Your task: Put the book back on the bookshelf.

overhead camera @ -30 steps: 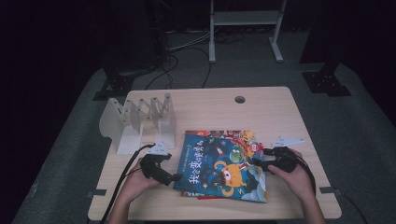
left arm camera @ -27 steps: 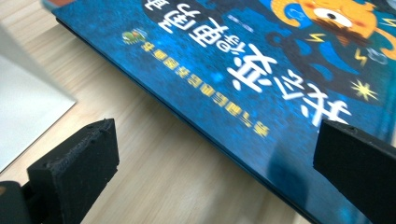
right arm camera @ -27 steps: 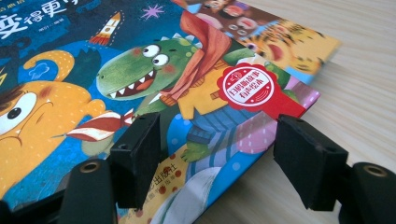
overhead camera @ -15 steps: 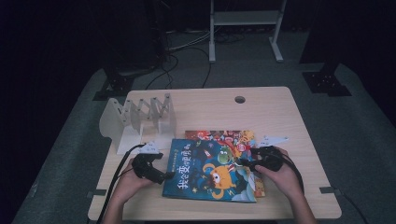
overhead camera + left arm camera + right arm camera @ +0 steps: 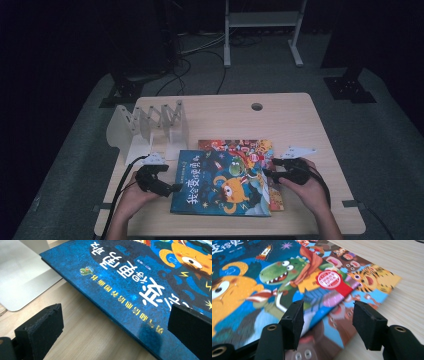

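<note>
Left gripper (image 5: pixel 176 187), jaws spread, sat at the blue picture book's (image 5: pixel 220 182) left edge. The book lay flat, long axis left-right, dark cover with orange monster and green dinosaur, atop another colourful book (image 5: pixel 252 146). Right gripper (image 5: pixel 267 171), jaws parted, straddled the blue book's right edge.

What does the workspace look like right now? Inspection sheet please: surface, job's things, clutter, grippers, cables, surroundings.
Surface: light wood table, round hole near the far edge.
Job's things: blue book lies flat on top of a second picture book; white folding rack at far left.
Clutter: nothing seen.
Grippers: left gripper at the blue book's left edge, jaws wide open, straddling that edge; right gripper at the right edge, jaws open.
Cables: black cable trails from the left gripper; more on the floor behind.
Surroundings: dark room, grey floor mat, white stand behind.
</note>
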Demonstrator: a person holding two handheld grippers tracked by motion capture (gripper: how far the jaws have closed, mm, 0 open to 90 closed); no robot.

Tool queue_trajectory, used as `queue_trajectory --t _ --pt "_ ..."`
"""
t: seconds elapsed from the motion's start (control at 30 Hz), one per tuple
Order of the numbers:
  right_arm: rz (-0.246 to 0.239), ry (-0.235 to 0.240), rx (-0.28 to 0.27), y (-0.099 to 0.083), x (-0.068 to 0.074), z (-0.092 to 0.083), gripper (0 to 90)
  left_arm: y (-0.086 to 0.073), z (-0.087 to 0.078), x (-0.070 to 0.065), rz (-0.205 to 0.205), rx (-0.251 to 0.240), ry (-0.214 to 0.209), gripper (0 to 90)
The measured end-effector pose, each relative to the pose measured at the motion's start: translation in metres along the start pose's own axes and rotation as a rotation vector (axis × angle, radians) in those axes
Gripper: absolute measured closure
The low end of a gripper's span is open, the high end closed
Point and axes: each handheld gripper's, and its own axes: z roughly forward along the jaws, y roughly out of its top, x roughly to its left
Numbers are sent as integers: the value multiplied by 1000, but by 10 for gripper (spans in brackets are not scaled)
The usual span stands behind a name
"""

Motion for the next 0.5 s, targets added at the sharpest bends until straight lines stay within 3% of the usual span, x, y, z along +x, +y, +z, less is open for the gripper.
queue_trajectory --t 0.23,0.5 --pt "-19 4 6 -16 0 -14 411 -3 -2 2 -20 -14 1 0" --pt "-54 52 25 -20 7 -5 411 -7 1 3 -31 -11 -11 0"
